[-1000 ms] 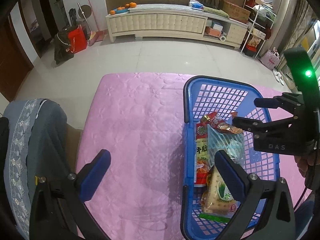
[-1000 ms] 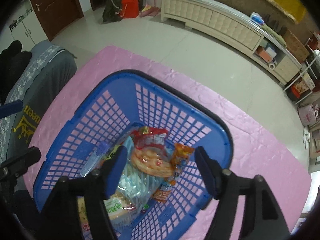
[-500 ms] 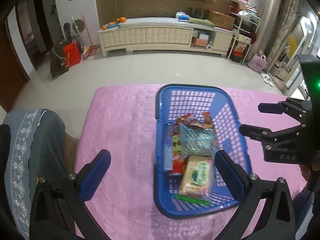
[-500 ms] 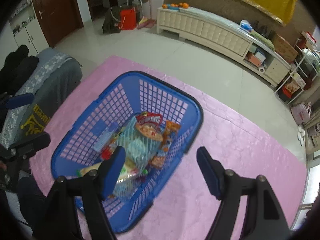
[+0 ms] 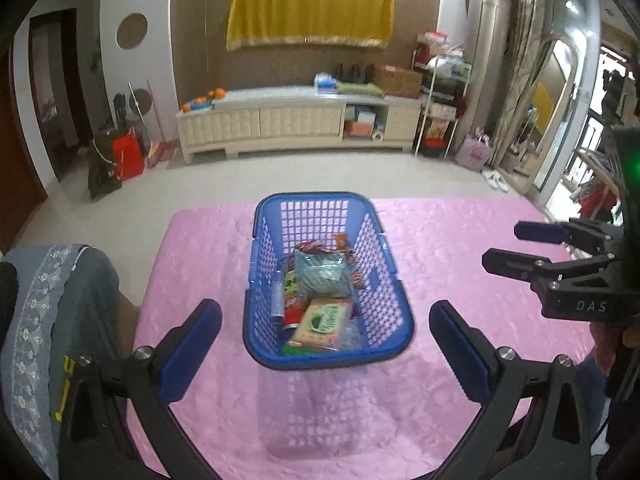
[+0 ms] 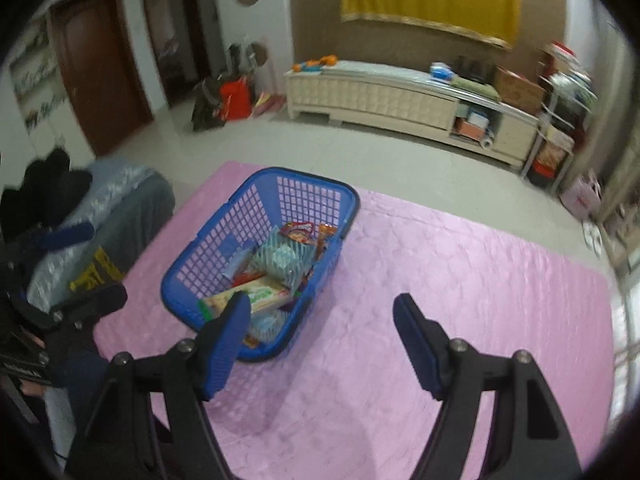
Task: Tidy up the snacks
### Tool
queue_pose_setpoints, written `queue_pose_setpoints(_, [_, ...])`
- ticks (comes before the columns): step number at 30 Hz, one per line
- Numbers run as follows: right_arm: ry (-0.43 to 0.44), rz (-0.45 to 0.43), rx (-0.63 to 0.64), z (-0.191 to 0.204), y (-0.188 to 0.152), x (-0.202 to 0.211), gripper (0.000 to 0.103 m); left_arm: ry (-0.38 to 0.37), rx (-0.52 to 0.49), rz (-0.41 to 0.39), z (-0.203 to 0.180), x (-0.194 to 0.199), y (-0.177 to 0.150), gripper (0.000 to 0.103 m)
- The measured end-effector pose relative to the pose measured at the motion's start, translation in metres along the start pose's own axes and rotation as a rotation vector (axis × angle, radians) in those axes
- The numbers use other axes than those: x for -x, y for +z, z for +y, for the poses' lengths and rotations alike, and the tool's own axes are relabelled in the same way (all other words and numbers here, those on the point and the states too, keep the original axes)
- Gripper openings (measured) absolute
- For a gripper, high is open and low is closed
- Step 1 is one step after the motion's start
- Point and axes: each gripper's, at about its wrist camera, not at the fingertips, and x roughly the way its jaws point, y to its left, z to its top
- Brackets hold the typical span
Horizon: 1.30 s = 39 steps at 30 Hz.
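Observation:
A blue plastic basket [image 5: 264,276] [image 6: 216,236] stands on the pink tablecloth [image 5: 200,248] [image 6: 460,264]. Several snack packs lie in it, among them a pale blue bag [image 5: 322,276] [image 6: 284,258] and a green-and-cream packet [image 5: 322,322] [image 6: 266,294]. My left gripper [image 5: 326,340] is open and empty, held above and in front of the basket. My right gripper [image 6: 322,330] is open too, with nothing between its blue pads, off the basket's right side. In the left wrist view the right gripper [image 5: 510,246] shows at the right edge.
A chair draped in grey cloth [image 5: 48,320] [image 6: 108,216] stands at the table's left side. Beyond the table lie a tiled floor, a long cream cabinet [image 5: 296,120] [image 6: 400,100], a red bag [image 5: 127,156] and shelving at the right.
Both grippers have drawn back and up from the basket, which now looks smaller and farther away. Their jaws stay as wide as before. The snacks rest in the basket unmoved.

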Motion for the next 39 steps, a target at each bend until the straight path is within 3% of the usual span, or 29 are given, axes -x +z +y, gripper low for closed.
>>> queue_pose_setpoints(5, [-0.064,-0.121,-0.009,0.01,-0.034,0.04,0.08,0.011,0.028,-0.081,-0.016,0.032,-0.022,0.103])
queue_pose_setpoints(11, [-0.11,-0.273,0.002,0.025,-0.067,0.081,0.102,0.016,0.038,-0.193,-0.039,0.071,-0.054,0.103])
queue_pose_setpoints(14, [-0.126,-0.313,-0.01,0.027,-0.082,0.096,0.103,0.017,0.034,-0.227,-0.053,0.085,-0.067,0.103])
queue_pose_setpoints(19, [-0.14,-0.384,-0.073,0.024,-0.105,0.119,0.103,0.084,0.017,-0.272,-0.067,0.1,-0.082,0.103])
queue_pose_setpoints(28, [-0.197,-0.436,-0.101,0.037,-0.151,0.144,0.103,0.078,0.074,-0.316,-0.071,0.122,-0.108,0.103])
queue_pose_setpoints(39, [-0.173,-0.459,-0.144,0.036,-0.17,0.145,0.103,0.074,0.011,-0.31,-0.088,0.124,-0.119,0.103])
